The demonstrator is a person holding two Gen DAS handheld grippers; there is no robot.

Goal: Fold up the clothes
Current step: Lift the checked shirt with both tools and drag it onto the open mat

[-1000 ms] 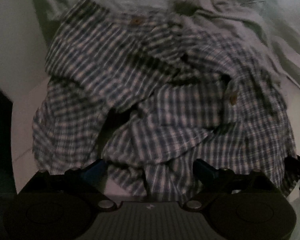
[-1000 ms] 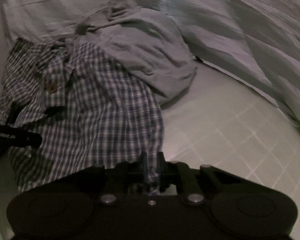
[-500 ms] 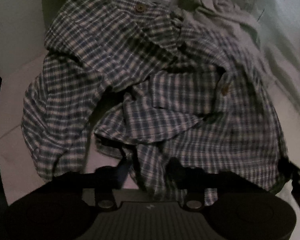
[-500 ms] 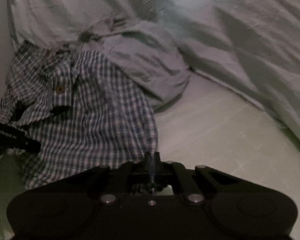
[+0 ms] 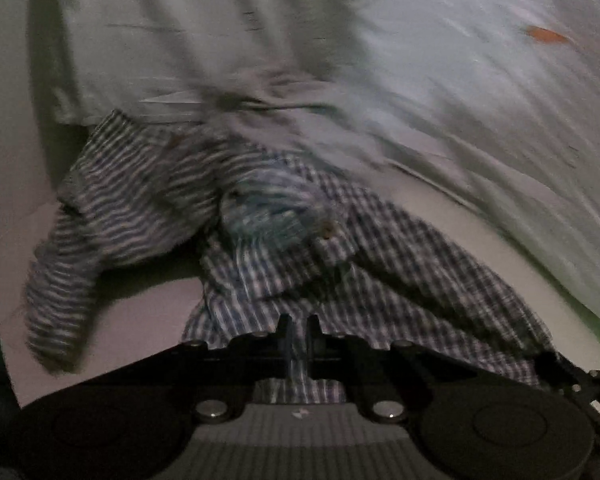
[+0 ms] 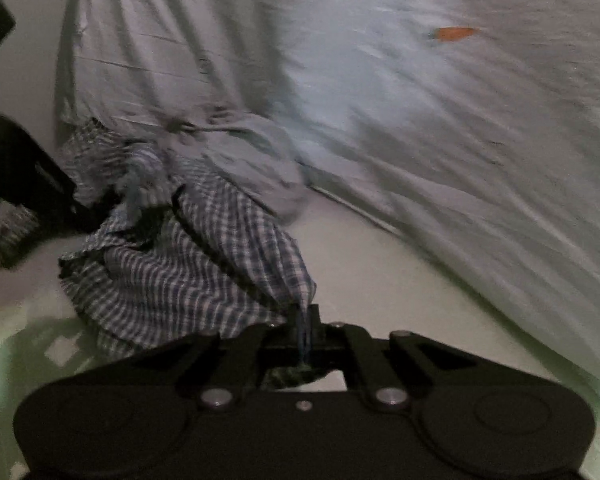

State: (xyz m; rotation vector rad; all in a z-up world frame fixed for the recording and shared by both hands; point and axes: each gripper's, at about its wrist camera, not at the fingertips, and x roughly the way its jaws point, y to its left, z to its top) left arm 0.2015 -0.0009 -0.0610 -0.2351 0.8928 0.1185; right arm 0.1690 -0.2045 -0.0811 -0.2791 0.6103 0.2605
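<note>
I've got the plaid shirt (image 5: 380,264) pinched by left gripper (image 5: 298,332), jaws just closed on hem; right gripper (image 6: 304,320) clamped on its edge. Shirt at 12 o'clock, on floor. Light, floppy; grip corners.

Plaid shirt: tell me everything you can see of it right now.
The plaid shirt is thin woven cloth, blue and white checked, with brown buttons, crumpled and unfolded. The left gripper, whose jaws have just been closing, is shut on one edge; the right gripper is shut on another, drawing the cloth taut toward it. The rest lies bunched on the pale surface, its far end against a grey garment. One sleeve trails left in the left view.
</note>
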